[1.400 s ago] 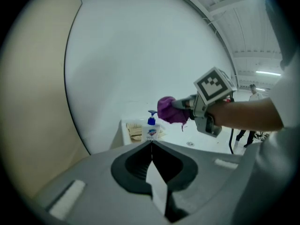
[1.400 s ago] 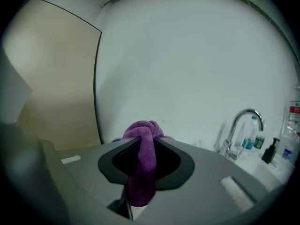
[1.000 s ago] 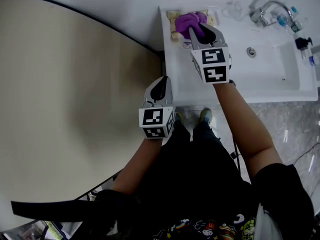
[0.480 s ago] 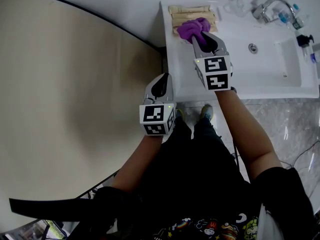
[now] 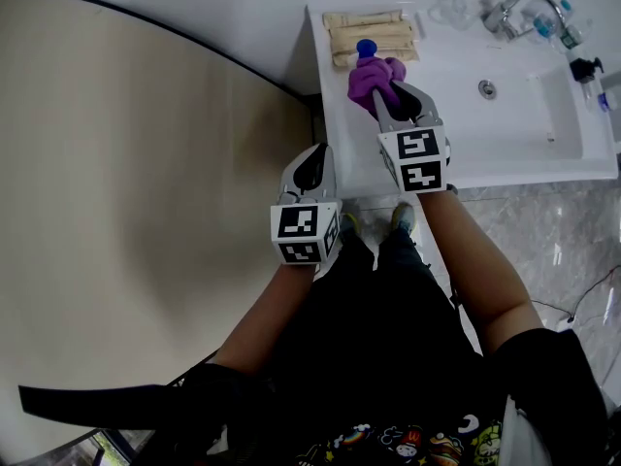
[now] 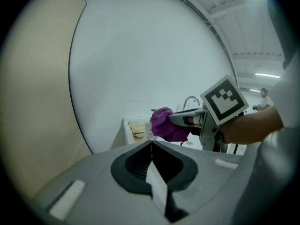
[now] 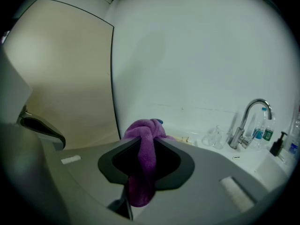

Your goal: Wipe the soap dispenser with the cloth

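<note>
The purple cloth (image 5: 369, 78) hides nearly all of the soap dispenser (image 5: 366, 47): at upper centre of the head view only its blue top shows, and in the right gripper view only a blue sliver. The right gripper (image 5: 386, 95) has its tips buried in the cloth. The bottles (image 5: 585, 70) at the upper right edge are too small to identify.

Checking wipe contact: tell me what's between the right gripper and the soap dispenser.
The purple cloth, clamped in the right gripper, lies against the soap dispenser; head view shows its blue top beyond.
</note>
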Available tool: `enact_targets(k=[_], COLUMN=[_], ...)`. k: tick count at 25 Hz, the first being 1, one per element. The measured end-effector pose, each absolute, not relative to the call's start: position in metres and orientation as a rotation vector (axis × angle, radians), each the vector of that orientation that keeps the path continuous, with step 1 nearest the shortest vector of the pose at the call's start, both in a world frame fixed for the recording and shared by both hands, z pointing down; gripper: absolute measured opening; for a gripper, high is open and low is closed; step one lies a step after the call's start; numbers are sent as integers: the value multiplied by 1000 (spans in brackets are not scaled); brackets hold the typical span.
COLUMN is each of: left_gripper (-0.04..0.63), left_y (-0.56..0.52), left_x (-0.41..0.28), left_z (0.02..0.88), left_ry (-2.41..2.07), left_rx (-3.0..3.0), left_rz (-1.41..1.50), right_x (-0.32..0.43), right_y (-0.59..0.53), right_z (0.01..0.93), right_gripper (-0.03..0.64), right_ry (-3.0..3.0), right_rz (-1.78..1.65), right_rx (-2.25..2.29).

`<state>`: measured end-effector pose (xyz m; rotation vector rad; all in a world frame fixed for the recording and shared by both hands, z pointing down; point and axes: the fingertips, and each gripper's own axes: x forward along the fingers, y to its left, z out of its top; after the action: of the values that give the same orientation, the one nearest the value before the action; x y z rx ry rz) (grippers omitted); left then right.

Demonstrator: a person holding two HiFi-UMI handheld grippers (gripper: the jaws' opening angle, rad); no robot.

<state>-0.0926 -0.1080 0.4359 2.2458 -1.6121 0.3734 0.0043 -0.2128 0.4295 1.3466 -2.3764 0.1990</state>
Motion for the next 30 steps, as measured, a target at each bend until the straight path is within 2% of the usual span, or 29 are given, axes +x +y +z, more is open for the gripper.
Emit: enact_targets(k=[11,17,30], left_gripper=[2,2,2], left_y=[-107,-106,-105], left_x=[-95,-90,-83], left_z=[437,436,437], left_ry=[-1606,-1601,-1589], left_rx=[2249,2246,2248], left_rz=[355,357,366], right_x=[13,1,0], right_y=[-257,-269,-218], right_z=[359,392,443], right_gripper=[104,104,104], right_ry=[-2429,-2395,-2365], right_rz=[44,100,239], right_rx=[1514,1463,1364])
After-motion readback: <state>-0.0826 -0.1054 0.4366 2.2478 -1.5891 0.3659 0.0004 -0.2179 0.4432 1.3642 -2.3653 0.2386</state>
